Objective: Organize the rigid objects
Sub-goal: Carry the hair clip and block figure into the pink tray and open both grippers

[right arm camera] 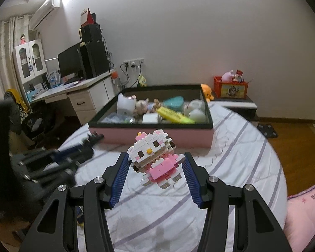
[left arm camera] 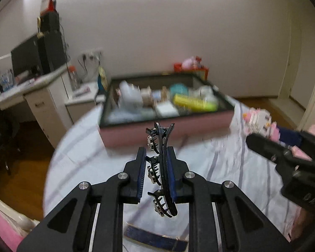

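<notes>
Up above the striped bedsheet (right arm camera: pixel 237 147), both hand-held grippers carry something. The left gripper (left arm camera: pixel 156 168) is closed on a black hair clip (left arm camera: pixel 160 168), a long toothed barrette with small metal fittings along one side; it stands roughly on end between the blue ribbed pads (left arm camera: pixel 171 172), its upper tip reaching above the fingertips and its lower end hanging below them. The right pad presses on the clip's curved spine, while the teeth face the left pad. From the right wrist view this gripper appears blurred at the left edge of the bed, the clip's teeth pointing toward the tray.

The right gripper (right arm camera: pixel 156 163) holds a toy cat built of small bricks (right arm camera: pixel 155 157), white with a pink dress and bow, tilted to one side. Its blue pads (right arm camera: pixel 119 178) stand at about half their spread, and the figure's sides seem to meet them, though whether both pads press firmly cannot be told.

A pink-walled tray (right arm camera: pixel 149 135) with a dark rim lies at the far edge of the bed, already filled with mixed things: a white container (right arm camera: pixel 125 105), a teal lidded box (right arm camera: pixel 174 103), a yellow packet (right arm camera: pixel 174 115) and a small white box (right arm camera: pixel 150 117). Beneath the left gripper, near the bed's closest edge, a dark blue flat object (left arm camera: pixel 155 239) with a pale border rests on the sheet
</notes>
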### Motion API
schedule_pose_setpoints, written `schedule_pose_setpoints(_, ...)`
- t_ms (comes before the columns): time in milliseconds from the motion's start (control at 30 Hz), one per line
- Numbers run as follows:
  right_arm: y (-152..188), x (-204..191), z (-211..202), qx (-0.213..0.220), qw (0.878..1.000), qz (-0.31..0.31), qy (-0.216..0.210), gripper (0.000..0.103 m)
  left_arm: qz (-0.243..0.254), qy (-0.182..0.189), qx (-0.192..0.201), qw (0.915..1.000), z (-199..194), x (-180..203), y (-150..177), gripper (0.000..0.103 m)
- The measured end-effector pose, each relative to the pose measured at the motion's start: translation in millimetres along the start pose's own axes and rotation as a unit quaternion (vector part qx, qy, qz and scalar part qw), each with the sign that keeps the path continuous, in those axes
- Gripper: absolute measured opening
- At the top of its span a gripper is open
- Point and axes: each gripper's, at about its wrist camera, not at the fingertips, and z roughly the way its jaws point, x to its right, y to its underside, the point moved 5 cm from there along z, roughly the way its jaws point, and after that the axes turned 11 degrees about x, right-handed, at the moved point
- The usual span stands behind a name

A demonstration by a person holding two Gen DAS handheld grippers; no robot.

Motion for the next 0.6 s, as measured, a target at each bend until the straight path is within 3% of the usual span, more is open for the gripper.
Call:
schedule_pose_setpoints(267, -42.0, -3.9, -7.4, 0.046, 0.999, -0.010, 0.000, 0.054, 0.030, -0.036, 0.075, 0.9961, -25.9, -0.7, -60.7, 0.019)
schedule_pose_setpoints(600, -72.3, -9.5, 5.9, 0.066, 0.997, -0.031, -0.003, 0.054, 0.047, -0.039, 0.086, 0.9945, -2.5, -4.5, -85.9, 0.019)
